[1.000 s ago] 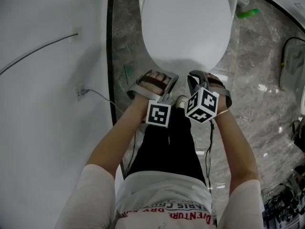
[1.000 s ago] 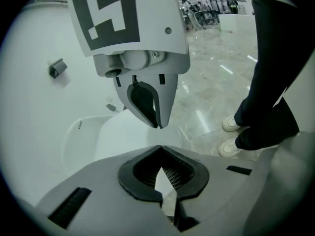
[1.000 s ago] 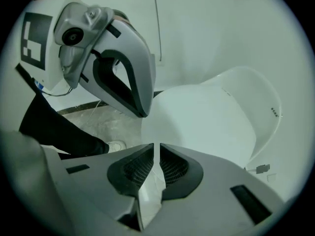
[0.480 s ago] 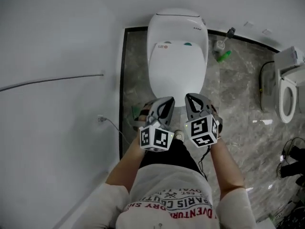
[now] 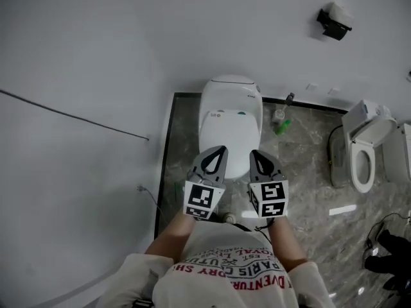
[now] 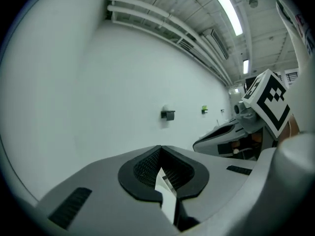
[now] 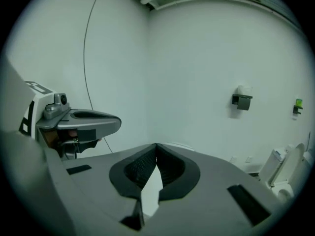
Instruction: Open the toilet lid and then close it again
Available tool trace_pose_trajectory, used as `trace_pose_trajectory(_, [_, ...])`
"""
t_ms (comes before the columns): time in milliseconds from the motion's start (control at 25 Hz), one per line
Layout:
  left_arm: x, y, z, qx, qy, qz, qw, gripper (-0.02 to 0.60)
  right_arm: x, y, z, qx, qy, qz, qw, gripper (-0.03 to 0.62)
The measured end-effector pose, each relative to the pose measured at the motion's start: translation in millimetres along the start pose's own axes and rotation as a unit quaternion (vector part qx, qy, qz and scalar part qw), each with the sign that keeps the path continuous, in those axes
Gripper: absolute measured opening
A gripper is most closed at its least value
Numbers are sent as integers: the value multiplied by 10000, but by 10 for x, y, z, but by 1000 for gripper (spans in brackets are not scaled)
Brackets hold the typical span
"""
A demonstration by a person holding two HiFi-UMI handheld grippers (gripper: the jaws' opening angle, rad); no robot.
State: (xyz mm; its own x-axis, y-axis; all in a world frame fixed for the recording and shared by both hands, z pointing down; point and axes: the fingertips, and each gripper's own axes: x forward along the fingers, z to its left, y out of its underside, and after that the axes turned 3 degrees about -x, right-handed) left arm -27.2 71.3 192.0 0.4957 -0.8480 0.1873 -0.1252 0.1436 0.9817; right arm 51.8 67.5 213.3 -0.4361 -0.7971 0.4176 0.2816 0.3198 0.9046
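The white toilet stands against the wall with its lid down. Both grippers hang in the air in front of it and well above it, touching nothing. My left gripper is shut and empty, its tip over the lid's front left in the head view. My right gripper is shut and empty too, beside it on the right. In the left gripper view the shut jaws face the bare wall. In the right gripper view the shut jaws hide most of the toilet.
A second toilet with its lid raised stands at the right. A brush and a green item lie by the wall. A black holder hangs on the wall. A cable runs along the left wall above a socket.
Both grippers have risen from the lid's front edge and the camera has pulled far up and back, so the whole toilet shows. The right jaws have closed.
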Motion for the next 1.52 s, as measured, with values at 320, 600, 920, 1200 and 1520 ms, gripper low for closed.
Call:
trace_pose_trajectory(320, [-475,-294,-1,-17,-135,-270,9995,6,-439,-332,61,-57,143,-594,9981,14])
trace_pose_trajectory(600, [-605,-563,-98,139,-185,-443,9988,6,-604,-614,14,-97,139,-876,9960,14])
trace_pose_trajectory(920, [-664,-547,-163,185,-269,-426,9986,6,-703,-505,14,-125,166,-871,9960,14])
trace_pose_trajectory(1200, [-675,-510,-162,71,-248,-410,9988,6,-703,-479,70,-197,172,-882,9958,14])
trace_pose_trajectory(1520, [-703,-532,-230,104,-196,-503,9985,6,-738,-430,79,-210,161,-854,9960,14])
